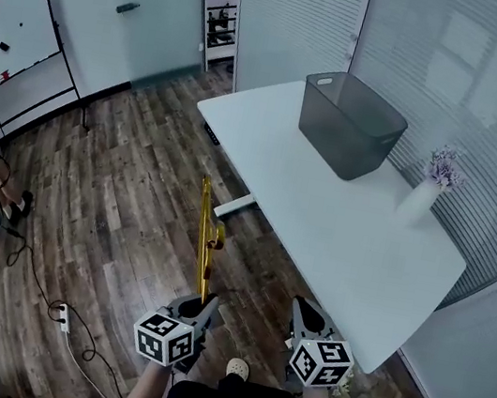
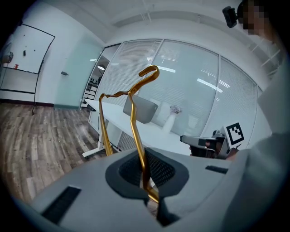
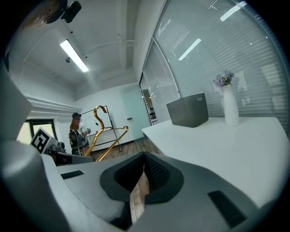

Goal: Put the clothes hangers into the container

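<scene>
Closest to me were my own two tools, both held low in front of my body at the near end of the white table (image 1: pixel 321 220). My left gripper (image 1: pixel 204 306) had its fingers pinched tight on a thin gold clothes hanger (image 1: pixel 206 232), gripping one of its wire arms. The rest of the hanger stuck out ahead of the jaws with its hook at the far tip. It hung over the wooden floor (image 1: pixel 117 189) just off the table's left edge, without touching the table. My right gripper (image 1: pixel 305 310) hovered beside the table's near corner. Its fingers were brought together at the tips with nothing between them, and only floorboards showed through the gap lower down. The grey see-through container (image 1: pixel 335 140) stood upright on the far part of the table, open at the top, and I could see nothing inside it. It was well apart from the hanger and from both of my grippers. A white vase (image 1: pixel 417 200) with pale purple flowers stood on the table to the right of the container, near the table's right edge. Away from the table to the left, a whiteboard (image 1: pixel 20 39) stood against the wall. A power strip (image 1: pixel 63 315) with a trailing cable lay on the floor.
</scene>
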